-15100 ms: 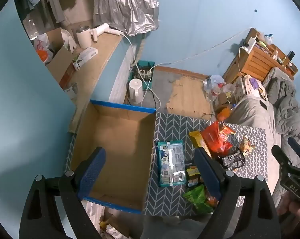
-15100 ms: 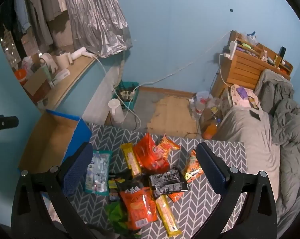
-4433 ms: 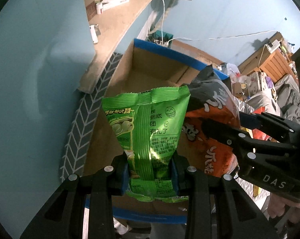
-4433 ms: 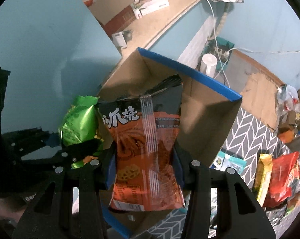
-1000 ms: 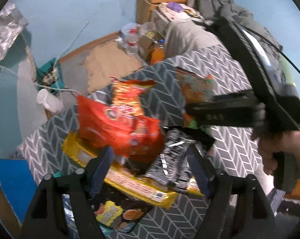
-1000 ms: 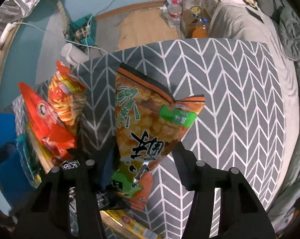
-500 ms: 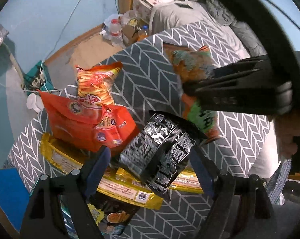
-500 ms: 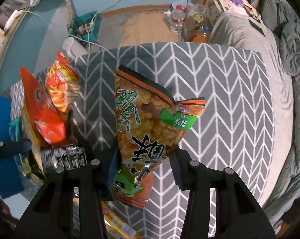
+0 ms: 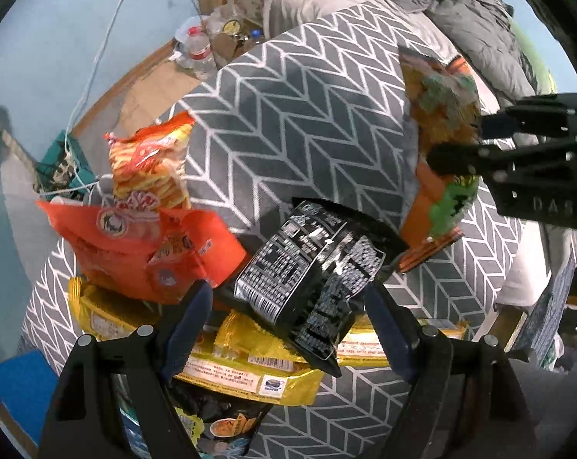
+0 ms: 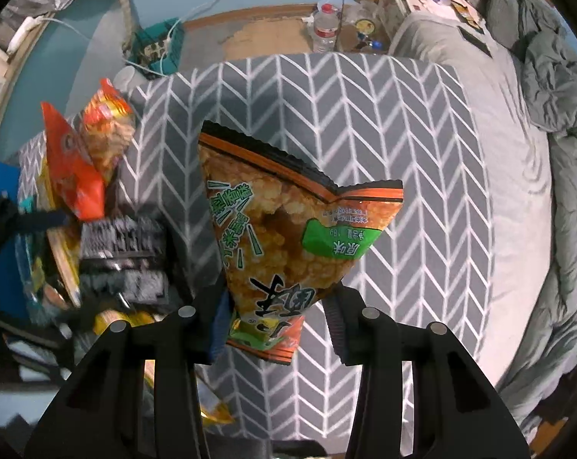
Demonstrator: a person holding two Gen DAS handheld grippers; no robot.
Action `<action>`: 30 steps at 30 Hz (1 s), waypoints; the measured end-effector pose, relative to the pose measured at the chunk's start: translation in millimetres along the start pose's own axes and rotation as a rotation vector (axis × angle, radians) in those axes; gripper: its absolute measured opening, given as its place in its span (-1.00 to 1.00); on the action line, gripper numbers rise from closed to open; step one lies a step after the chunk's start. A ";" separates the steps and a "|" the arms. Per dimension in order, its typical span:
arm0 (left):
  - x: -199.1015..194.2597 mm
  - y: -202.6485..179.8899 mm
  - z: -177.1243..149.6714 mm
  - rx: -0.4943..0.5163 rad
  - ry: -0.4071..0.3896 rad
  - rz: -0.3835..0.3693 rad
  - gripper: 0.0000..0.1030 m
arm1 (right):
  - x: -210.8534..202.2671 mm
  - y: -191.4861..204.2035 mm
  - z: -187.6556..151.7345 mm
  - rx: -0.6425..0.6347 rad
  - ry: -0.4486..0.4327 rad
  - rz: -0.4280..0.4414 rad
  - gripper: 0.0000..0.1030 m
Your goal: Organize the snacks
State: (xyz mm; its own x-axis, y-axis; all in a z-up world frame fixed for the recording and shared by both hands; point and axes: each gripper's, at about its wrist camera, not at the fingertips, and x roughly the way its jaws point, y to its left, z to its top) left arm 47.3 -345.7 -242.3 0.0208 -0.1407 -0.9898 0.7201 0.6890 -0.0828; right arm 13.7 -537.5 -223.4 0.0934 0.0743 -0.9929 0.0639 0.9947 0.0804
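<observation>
My right gripper is shut on an orange and green snack bag and holds it upright above the grey chevron cloth; that bag also shows in the left wrist view, at the right. My left gripper is shut on a black snack packet and lifts it off the pile. The black packet shows blurred in the right wrist view.
Red-orange bags and yellow packets lie on the cloth at the left. The blue box edge is at the lower left. A bed with grey bedding borders the right side. Bottles stand on the floor beyond.
My left gripper has closed on the black packet and raised it from the pile. My right gripper has lifted the orange and green bag a little higher.
</observation>
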 end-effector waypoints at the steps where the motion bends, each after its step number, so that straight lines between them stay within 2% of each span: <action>1: 0.0 -2.1 1.7 0.013 0.004 -0.002 0.63 | 0.2 -2.5 -2.9 0.000 0.002 -0.005 -0.19; 2: 0.9 -4.5 3.2 0.030 0.011 -0.002 0.69 | 0.4 -5.0 -5.2 0.001 0.006 -0.007 -0.19; 11: 18.5 -28.9 18.0 0.203 0.076 0.050 0.69 | 0.0 -28.4 -18.9 0.105 0.003 0.056 -0.19; 16: 27.0 -37.6 27.1 0.206 0.100 0.054 0.69 | -0.9 -32.1 -28.5 0.148 -0.005 0.061 -0.17; 20: 37.4 -41.6 36.2 0.192 0.116 0.059 0.76 | 4.6 -34.4 -33.1 0.235 0.000 0.083 -0.02; 27: 56.5 -53.6 41.1 0.269 0.161 0.118 0.76 | 15.7 -25.5 -40.2 0.297 0.000 0.106 0.02; 30: 59.8 -53.2 40.9 0.260 0.159 0.108 0.76 | 17.9 -22.7 -39.8 0.299 -0.006 0.107 0.03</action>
State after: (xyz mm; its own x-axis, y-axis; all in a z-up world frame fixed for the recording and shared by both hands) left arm 38.6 -419.9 -292.3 0.0133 0.0499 -0.9987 0.8733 0.4858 0.0359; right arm -25.5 -556.0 -246.5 0.1212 0.1762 -0.9769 0.3429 0.9161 0.2078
